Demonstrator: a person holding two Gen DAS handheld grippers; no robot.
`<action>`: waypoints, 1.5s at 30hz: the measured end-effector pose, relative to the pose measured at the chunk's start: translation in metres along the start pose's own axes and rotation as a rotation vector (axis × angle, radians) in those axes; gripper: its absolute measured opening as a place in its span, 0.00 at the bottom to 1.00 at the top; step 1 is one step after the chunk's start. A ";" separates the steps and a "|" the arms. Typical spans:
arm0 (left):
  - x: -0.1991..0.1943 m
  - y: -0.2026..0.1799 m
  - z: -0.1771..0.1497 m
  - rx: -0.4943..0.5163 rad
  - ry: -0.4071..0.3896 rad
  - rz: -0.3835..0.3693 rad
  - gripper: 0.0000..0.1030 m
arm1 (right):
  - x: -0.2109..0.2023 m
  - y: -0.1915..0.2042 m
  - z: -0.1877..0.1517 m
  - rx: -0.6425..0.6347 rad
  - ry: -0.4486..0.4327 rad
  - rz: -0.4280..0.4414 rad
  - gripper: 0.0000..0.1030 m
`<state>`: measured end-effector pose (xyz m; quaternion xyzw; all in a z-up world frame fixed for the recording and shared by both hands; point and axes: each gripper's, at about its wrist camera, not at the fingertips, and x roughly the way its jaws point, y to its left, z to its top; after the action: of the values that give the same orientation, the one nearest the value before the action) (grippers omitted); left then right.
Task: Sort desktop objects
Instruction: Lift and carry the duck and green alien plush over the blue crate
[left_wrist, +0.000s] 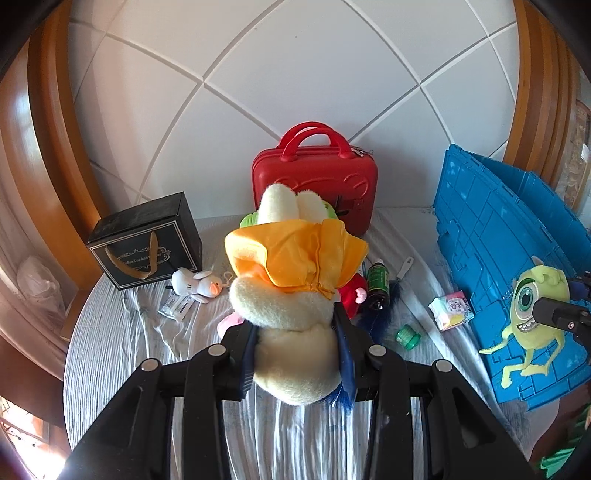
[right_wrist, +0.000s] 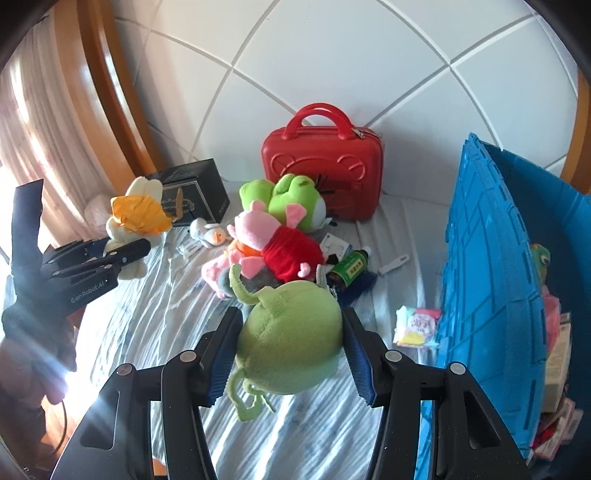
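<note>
My left gripper (left_wrist: 297, 360) is shut on a cream plush duck with a yellow-orange hood (left_wrist: 295, 280) and holds it above the table; it also shows in the right wrist view (right_wrist: 138, 218). My right gripper (right_wrist: 291, 354) is shut on a green one-eyed monster plush (right_wrist: 291, 343), seen from behind; the left wrist view shows its face (left_wrist: 532, 306) in front of the blue crate (left_wrist: 491, 236). A pile of plush toys lies mid-table: a pink pig in red (right_wrist: 280, 247) and a green frog (right_wrist: 291, 199).
A red hard case (right_wrist: 325, 162) stands at the back wall. A black gift box (left_wrist: 147, 240) stands at the left. A small white duck (left_wrist: 197, 284), a green bottle (left_wrist: 378, 284), a green cap (left_wrist: 408, 336) and a tissue pack (left_wrist: 452, 310) lie on the striped cloth (left_wrist: 129, 350). The blue crate (right_wrist: 491, 280) holds several items.
</note>
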<state>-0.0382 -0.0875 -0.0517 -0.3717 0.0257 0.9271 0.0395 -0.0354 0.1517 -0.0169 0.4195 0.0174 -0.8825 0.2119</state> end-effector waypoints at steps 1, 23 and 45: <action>-0.001 -0.004 0.002 0.001 -0.005 -0.001 0.35 | -0.005 -0.004 0.001 0.001 -0.007 0.000 0.52; -0.026 -0.119 0.055 0.105 -0.093 -0.087 0.35 | -0.091 -0.091 0.018 0.080 -0.132 -0.067 0.52; -0.036 -0.278 0.104 0.287 -0.144 -0.284 0.35 | -0.170 -0.208 -0.007 0.266 -0.229 -0.214 0.52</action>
<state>-0.0581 0.1950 0.0435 -0.2950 0.1019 0.9233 0.2239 -0.0162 0.4039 0.0748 0.3362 -0.0789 -0.9366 0.0602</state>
